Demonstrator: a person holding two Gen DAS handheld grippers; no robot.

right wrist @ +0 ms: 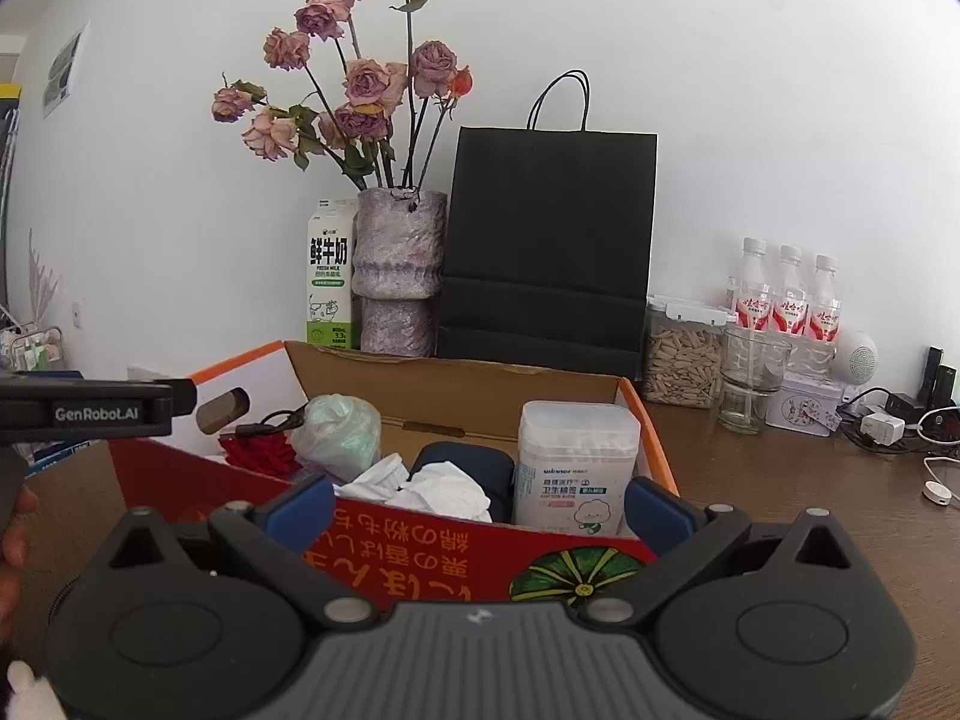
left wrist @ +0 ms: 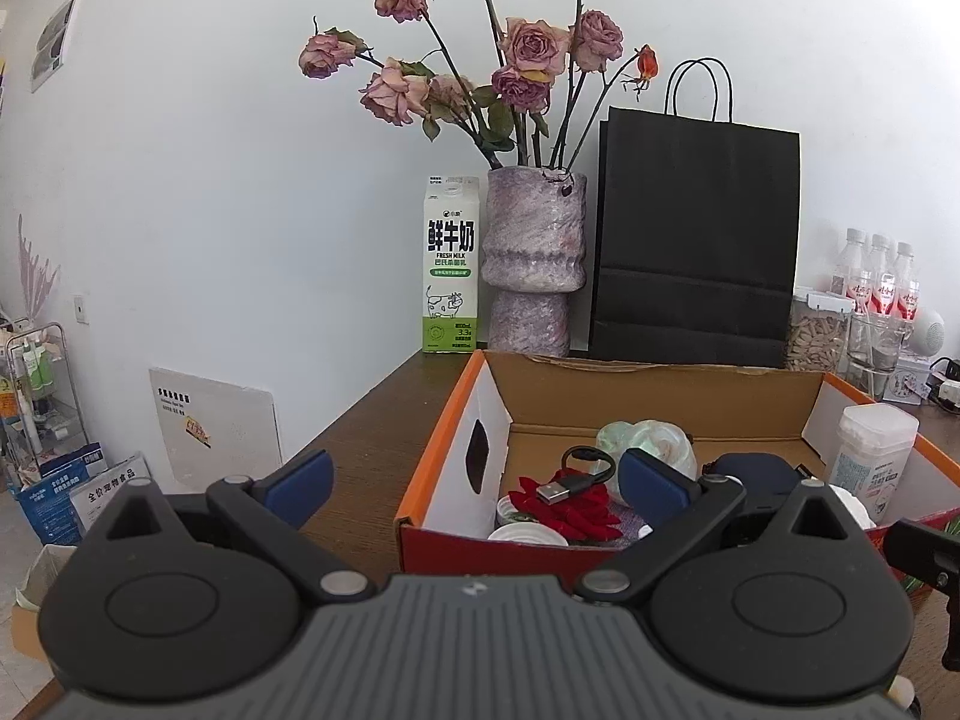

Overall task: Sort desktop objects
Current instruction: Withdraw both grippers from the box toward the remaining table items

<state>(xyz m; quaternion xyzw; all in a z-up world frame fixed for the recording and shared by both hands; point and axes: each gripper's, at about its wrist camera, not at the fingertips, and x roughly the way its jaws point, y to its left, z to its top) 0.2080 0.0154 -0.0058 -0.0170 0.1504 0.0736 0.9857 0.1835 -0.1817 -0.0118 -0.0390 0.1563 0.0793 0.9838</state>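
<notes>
— Where's everything sitting?
— In the open cardboard box (right wrist: 456, 387) on the brown surface (right wrist: 780, 480): cotton swab tub (right wrist: 576, 468) at its right end, USB cable (left wrist: 567, 489) over something red (can't tell what).
— And the grippers?
— Left gripper (left wrist: 477, 483) and right gripper (right wrist: 480, 507) both hover at the box's near wall, jaws apart, holding nothing.
</notes>
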